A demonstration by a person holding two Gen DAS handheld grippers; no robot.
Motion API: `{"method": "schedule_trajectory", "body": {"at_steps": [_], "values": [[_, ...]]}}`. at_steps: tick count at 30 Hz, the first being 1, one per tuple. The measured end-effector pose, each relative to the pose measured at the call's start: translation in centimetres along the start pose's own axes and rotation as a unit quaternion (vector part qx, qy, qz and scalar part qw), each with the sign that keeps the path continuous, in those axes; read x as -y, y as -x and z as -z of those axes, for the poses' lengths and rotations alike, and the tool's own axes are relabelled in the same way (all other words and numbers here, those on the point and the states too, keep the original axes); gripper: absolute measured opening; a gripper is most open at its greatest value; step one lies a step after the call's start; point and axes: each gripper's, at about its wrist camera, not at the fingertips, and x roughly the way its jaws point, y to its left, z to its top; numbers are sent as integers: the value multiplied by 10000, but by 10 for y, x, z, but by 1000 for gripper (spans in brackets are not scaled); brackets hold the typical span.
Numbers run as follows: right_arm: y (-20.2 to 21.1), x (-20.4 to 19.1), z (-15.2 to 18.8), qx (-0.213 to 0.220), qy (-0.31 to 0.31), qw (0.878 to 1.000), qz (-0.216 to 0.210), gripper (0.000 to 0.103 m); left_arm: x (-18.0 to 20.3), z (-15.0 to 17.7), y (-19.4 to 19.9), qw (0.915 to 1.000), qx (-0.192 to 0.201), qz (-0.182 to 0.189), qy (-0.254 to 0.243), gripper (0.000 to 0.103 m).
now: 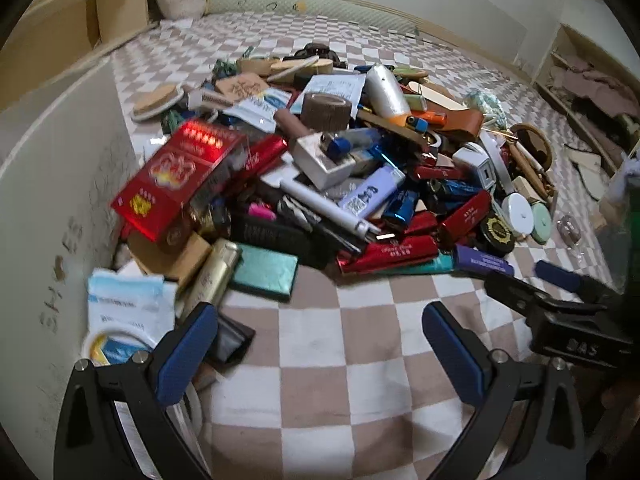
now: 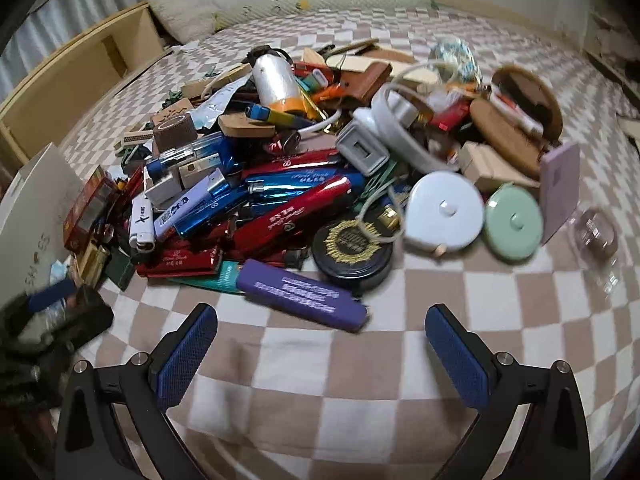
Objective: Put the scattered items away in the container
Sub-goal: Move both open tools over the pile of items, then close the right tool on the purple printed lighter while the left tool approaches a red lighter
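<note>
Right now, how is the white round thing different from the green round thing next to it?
The white round case looks bigger than the green round case. The white one is tucked against the heap, partly over the black round tin; the green one sits at the outer edge, on the checked blanket. Both are flat discs with a small button in the middle, and they touch each other.

The blanket (image 2: 320, 360) has brown and white squares. On it, the lighter (image 2: 304, 295) is purple, beside a green round case (image 2: 514, 222).
</note>
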Motion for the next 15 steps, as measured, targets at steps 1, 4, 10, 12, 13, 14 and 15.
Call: {"method": "schedule_trajectory", "body": {"at_steps": [1,4,10,12,13,14,15], "values": [[-2,-1,0,-22,-107,9999,-50,103,-1,1,0,10000,-24,44,49,102],[-10,-3,-3,-58,-417,9990,-127,103,-2,4,1,10000,-48,50,70,102],[-25,-6,-5,-10,-355,9990,281,92,-2,4,-2,9999,-74,75,130,102],[-23,-4,-6,47,-334,9990,306,83,0,4,-3,9999,-82,79,122,102],[-23,-2,-5,42,-347,9990,289,81,0,4,-3,9998,-86,68,143,102],[-23,0,-5,34,-365,9989,282,76,1,4,-3,9998,-90,63,175,102],[-21,3,-4,31,-377,9990,244,76,2,4,-4,9997,-106,83,212,102]]}}
